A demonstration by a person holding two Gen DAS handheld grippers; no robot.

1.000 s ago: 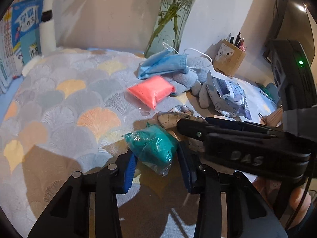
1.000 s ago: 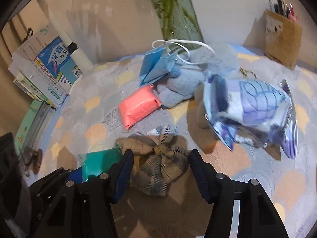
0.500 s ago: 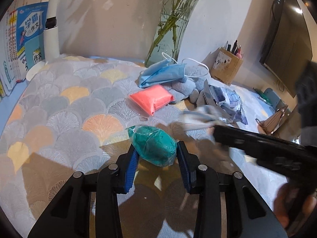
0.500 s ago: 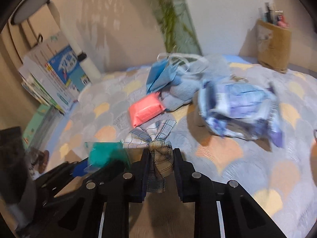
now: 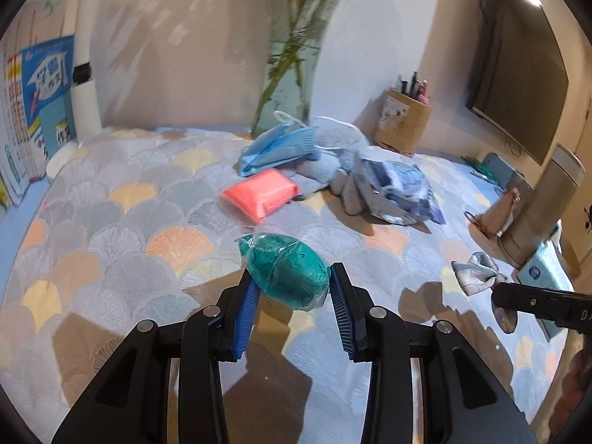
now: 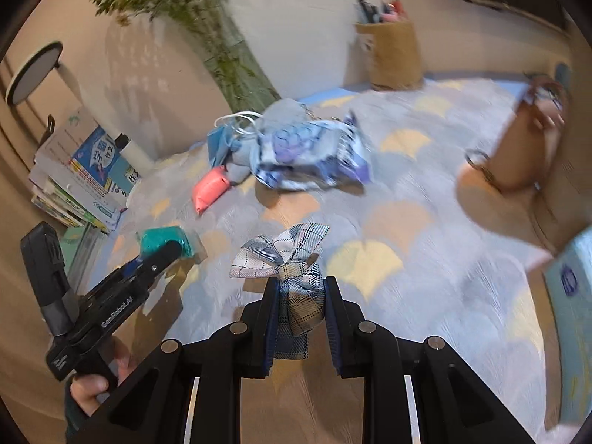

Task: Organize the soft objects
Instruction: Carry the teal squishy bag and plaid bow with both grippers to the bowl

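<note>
My left gripper (image 5: pixel 292 285) is shut on a teal soft lump in clear wrap (image 5: pixel 285 264), held just above the scalloped cloth. In the right wrist view that teal lump (image 6: pixel 162 242) shows at the left, behind the left gripper's finger. My right gripper (image 6: pixel 299 296) is shut on a plaid bow (image 6: pixel 292 270), lifted off the cloth; the bow (image 5: pixel 477 272) appears at the right of the left wrist view. A pink pouch (image 5: pixel 261 192), a blue face mask (image 5: pixel 277 146), a grey plush toy (image 5: pixel 333 162) and a blue-white packet (image 5: pixel 396 188) lie in a pile further back.
A glass vase of green stems (image 5: pixel 292 85) and a cardboard pen holder (image 5: pixel 401 125) stand at the back wall. Books (image 5: pixel 33 111) lean at the left. A brown bag (image 6: pixel 525 148) and a steel flask (image 5: pixel 544 199) stand at the right, by a blue tissue pack (image 5: pixel 547 273).
My right gripper shut on the plaid bow, lifted it and carried it off to the right. The left gripper kept the teal lump and rose a little.
</note>
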